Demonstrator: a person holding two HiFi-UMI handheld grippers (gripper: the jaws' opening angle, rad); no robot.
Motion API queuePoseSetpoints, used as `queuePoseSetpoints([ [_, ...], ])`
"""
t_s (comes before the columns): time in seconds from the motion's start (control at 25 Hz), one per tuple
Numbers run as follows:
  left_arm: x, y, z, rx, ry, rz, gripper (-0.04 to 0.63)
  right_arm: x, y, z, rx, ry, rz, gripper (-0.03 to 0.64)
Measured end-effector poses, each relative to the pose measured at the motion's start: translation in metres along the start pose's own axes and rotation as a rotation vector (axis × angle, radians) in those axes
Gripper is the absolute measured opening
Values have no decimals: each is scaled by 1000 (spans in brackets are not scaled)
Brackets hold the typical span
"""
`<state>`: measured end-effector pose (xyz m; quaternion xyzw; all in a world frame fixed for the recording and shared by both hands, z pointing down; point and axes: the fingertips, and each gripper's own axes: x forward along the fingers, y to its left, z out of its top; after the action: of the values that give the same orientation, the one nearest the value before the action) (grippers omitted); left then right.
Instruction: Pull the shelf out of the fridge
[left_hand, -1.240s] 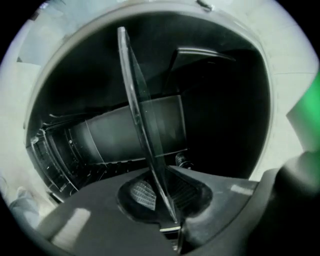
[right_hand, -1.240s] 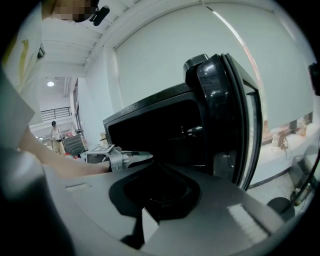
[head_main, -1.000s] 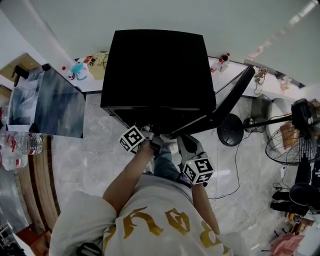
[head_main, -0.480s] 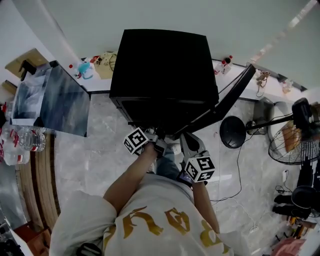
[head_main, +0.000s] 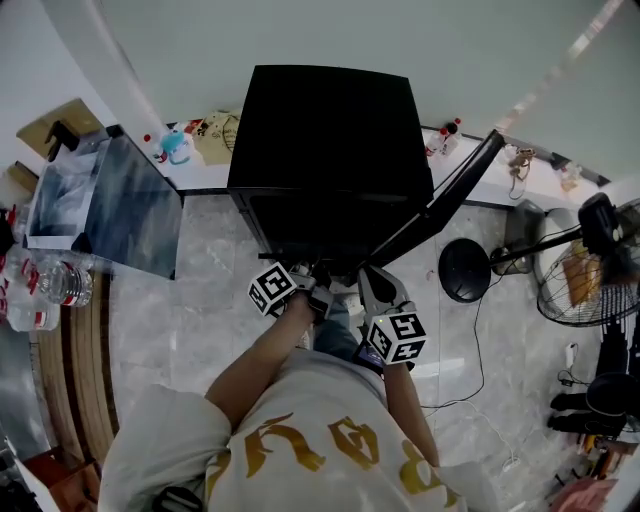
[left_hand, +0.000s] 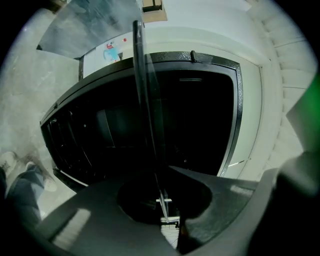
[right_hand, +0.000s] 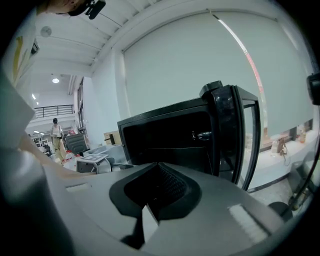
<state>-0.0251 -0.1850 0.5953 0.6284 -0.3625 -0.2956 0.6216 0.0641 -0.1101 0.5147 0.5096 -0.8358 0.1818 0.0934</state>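
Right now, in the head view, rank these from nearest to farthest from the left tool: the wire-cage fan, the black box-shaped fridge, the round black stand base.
1. Black box-shaped fridge, directly ahead.
2. Round black stand base, on the floor to the right.
3. Wire-cage fan, at the far right edge.

Pale marble-tiled floor (head_main: 190, 320) — the black fridge (head_main: 330, 140) stands on it at twelve o'clock, a round black stand base (head_main: 464, 270) and a fan (head_main: 572, 292) at three, a thin cable (head_main: 471, 330) trailing toward four.
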Motion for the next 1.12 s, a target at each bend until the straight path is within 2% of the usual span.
queuePoseSetpoints([
  [1.12, -11, 1, -6, -30, 17, 6, 129, 1, -4, 4, 16, -11, -50, 17],
])
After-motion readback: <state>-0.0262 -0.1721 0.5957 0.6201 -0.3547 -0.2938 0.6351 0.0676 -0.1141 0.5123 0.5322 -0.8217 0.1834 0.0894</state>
